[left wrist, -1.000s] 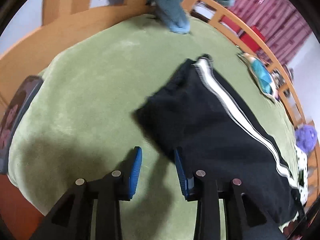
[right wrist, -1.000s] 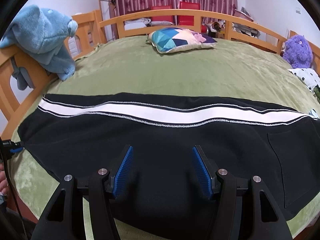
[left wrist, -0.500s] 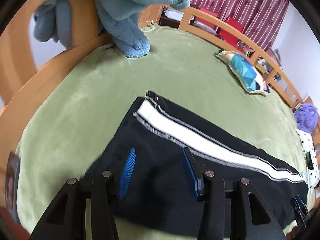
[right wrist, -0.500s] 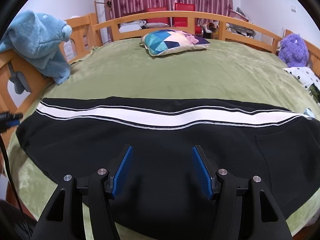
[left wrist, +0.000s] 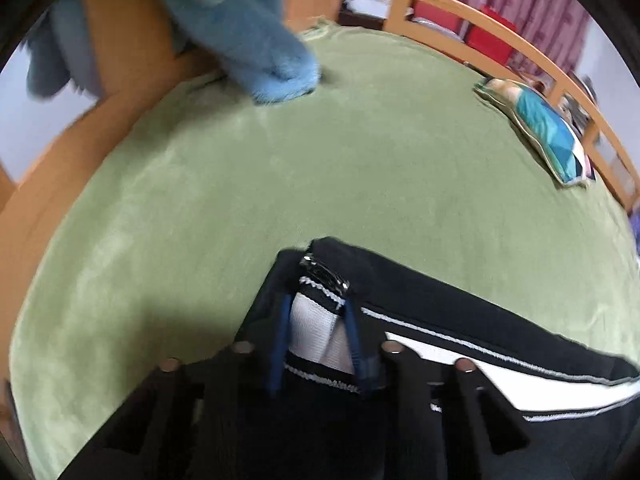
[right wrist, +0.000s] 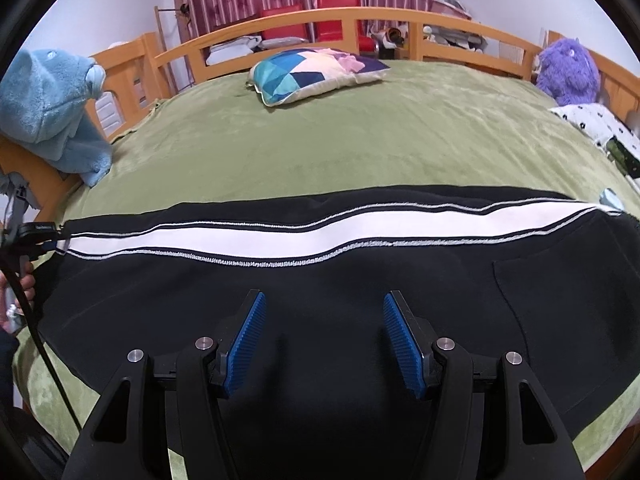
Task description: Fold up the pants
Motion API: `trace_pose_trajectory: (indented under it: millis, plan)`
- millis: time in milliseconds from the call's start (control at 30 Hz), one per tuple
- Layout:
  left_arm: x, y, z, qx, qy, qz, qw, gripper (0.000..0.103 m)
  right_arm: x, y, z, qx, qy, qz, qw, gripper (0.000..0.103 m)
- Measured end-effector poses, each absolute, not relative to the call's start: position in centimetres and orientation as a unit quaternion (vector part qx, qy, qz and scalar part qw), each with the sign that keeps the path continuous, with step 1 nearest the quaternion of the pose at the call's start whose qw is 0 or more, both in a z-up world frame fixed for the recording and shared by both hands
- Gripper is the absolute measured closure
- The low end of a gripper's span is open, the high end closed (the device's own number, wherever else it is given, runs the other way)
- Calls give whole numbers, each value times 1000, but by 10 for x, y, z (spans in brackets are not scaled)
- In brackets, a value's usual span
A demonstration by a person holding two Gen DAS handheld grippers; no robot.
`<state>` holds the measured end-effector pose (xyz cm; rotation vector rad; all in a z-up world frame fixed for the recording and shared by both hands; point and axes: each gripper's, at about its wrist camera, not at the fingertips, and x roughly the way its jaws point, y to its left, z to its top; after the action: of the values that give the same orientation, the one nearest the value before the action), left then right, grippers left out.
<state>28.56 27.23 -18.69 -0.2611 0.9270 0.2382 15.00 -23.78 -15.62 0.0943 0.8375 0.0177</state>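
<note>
Both units match: the right gripper [right wrist: 324,336] and left gripper [left wrist: 318,342] have matte black arms with triangular cut-outs, round silver screws [right wrist: 204,343] and ribbed blue pads [right wrist: 245,344]. Black cable [right wrist: 38,338] far left, crossing bare fingers [right wrist: 28,282].

One pair of black pants [right wrist: 320,280] lies along the near edge of the bed [right wrist: 360,140]. One patterned pillow [right wrist: 316,74] sits near the far edge. Two plush toys: one blue [right wrist: 52,108] at the left rail, one purple [right wrist: 568,70] at the far right corner. Two tools: left [left wrist: 318,316], right [right wrist: 324,340].
</note>
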Motion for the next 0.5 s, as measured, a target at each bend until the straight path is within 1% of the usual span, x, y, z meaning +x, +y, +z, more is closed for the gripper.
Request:
trace_pose_trajectory:
  millis: [100, 233, 300, 333, 367, 433, 467, 500]
  plan:
    - [280, 275, -166, -115, 401, 139, 898, 82, 149, -237, -156, 38, 405, 3, 914, 43]
    - [287, 286, -180, -146, 436, 150, 875, 80, 145, -242, -150, 53, 396, 5, 917, 43]
    - [287, 278, -182, -125, 444, 163, 872, 71, 144, -247, -146, 61, 394, 5, 917, 43]
    - [287, 274, -180, -113, 448, 168, 871, 70, 141, -251, -142, 66, 391, 5, 918, 43]
    - [286, 269, -176, -97, 451, 177, 869, 65, 138, -255, -138, 70, 388, 5, 919, 43]
    - [278, 258, -164, -75, 439, 192, 875, 54, 129, -268, -127, 73, 374, 1, 925, 42]
    - [274, 256, -158, -77, 432, 193, 877, 42, 126, -275, -123, 72, 368, -5, 927, 40]
    - [265, 248, -150, -90, 422, 185, 883, 37, 120, -286, -118, 71, 359, -17, 930, 38]
